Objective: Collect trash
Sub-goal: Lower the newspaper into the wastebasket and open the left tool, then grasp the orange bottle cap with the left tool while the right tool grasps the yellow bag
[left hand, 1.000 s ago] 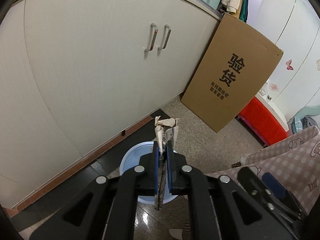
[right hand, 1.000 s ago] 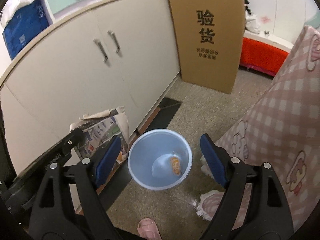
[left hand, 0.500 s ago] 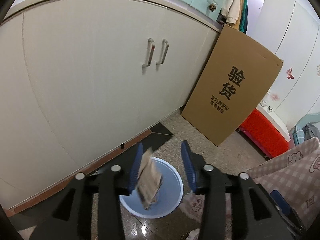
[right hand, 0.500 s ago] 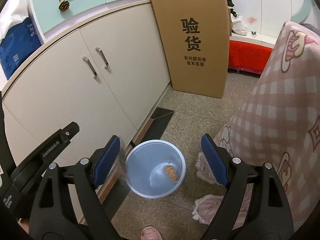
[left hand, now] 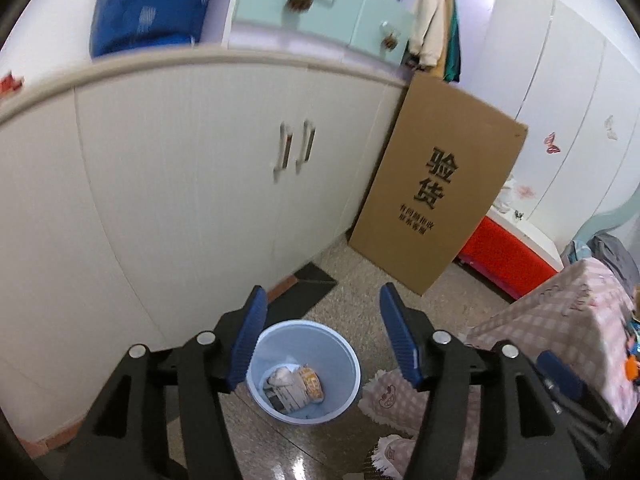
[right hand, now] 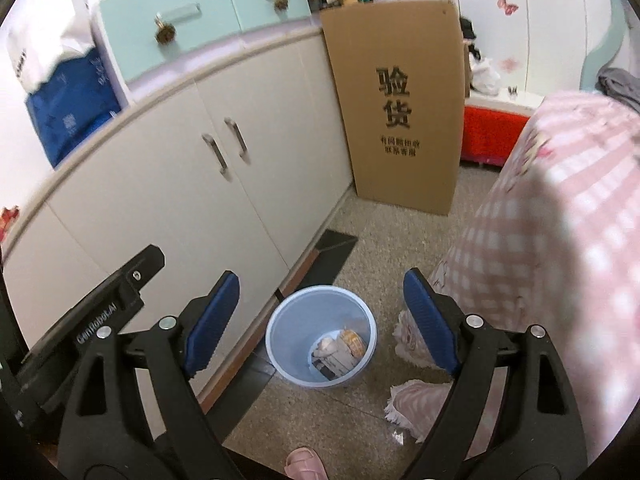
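Observation:
A light blue trash bin (left hand: 344, 376) stands on the floor beside the white cabinet. Inside it lie a folded newspaper (left hand: 286, 390) and an orange-printed wrapper (left hand: 312, 382). My left gripper (left hand: 320, 340) is open and empty, high above the bin. In the right wrist view the bin (right hand: 280, 336) holds the same newspaper (right hand: 334, 354) and wrapper (right hand: 354, 340). My right gripper (right hand: 322, 320) is open and empty, also above the bin.
White cabinet doors (left hand: 200, 208) run along the left. A tall cardboard box (left hand: 436, 208) leans at the cabinet's end. A pink checked cloth (right hand: 560, 240) hangs on the right, its fringe on the floor. A pink slipper (right hand: 304, 462) is at the bottom edge.
My left gripper opened and let go of the newspaper, which fell into the bin. Both grippers rose and tilted up, so the bin looks smaller and lower.

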Motion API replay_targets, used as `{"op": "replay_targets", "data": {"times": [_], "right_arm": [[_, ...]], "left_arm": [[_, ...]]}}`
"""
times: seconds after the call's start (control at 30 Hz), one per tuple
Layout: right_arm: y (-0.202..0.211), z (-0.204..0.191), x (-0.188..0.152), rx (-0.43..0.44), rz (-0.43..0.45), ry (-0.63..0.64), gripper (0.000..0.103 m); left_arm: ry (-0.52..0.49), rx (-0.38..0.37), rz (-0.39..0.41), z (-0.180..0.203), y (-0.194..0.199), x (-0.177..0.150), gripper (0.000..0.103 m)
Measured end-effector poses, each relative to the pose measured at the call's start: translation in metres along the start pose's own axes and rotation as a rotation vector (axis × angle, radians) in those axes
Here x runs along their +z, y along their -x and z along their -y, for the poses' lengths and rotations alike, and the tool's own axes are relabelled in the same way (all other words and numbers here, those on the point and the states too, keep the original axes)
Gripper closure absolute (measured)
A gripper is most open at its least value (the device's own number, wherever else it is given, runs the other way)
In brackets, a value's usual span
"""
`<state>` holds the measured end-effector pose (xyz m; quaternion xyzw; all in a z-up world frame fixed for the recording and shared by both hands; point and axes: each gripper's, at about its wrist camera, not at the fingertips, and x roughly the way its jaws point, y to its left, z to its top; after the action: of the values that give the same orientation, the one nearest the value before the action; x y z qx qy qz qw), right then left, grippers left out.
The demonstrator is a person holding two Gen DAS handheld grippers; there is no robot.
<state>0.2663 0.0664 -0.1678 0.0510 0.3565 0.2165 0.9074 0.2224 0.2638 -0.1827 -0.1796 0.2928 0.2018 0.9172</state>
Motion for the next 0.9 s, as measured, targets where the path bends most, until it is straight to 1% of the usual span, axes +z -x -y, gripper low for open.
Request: {"op": "replay_targets", "data": {"times": [0.1,0.2,0.3,0.33,0.43,0.53,0.6,0.67,0.77,0.83,0.9], "right_arm": [[0.031,0.0,0.006,0.001,0.045,-0.002,0.018],[0.062,0.005,0.009,0.002,0.082,-0.016,0.018],[0.09,0.012,0.009,-0.004,0.116,-0.028,0.018],[0.108,0.019,0.008,-0.018,0.134,-0.035,0.017],[0.133,0.038,0.004,-0.046,0.153,-0.065,0.017],[0.161,0.067,-0.003,-0.105,0.172,-0.107,0.015],[0.178,0.085,-0.008,-0.154,0.19,-0.133,0.013],[0.196,0.108,-0.016,-0.231,0.196,-0.152,0.009],[0.218,0.141,-0.026,-0.33,0.189,-0.189,0.008],[0.231,0.162,-0.032,-0.38,0.177,-0.202,0.007],[0.237,0.182,-0.037,-0.403,0.152,-0.211,0.006]], "left_arm": [[-0.018,-0.022,0.033,0.008,0.032,0.004,0.045],[-0.046,-0.026,0.064,0.018,0.059,0.006,0.045],[-0.061,-0.071,0.076,0.031,0.084,0.007,0.045],[-0.071,-0.081,0.081,0.037,0.093,0.006,0.045],[-0.105,-0.13,0.077,0.056,0.111,0.003,0.042],[-0.16,-0.181,0.056,0.083,0.123,-0.006,0.039],[-0.206,-0.221,0.038,0.103,0.129,-0.013,0.035],[-0.273,-0.278,0.005,0.128,0.134,-0.024,0.034],[-0.332,-0.328,-0.02,0.158,0.141,-0.04,0.033],[-0.362,-0.36,-0.04,0.176,0.144,-0.049,0.032],[-0.382,-0.382,-0.061,0.189,0.144,-0.056,0.031]]}}
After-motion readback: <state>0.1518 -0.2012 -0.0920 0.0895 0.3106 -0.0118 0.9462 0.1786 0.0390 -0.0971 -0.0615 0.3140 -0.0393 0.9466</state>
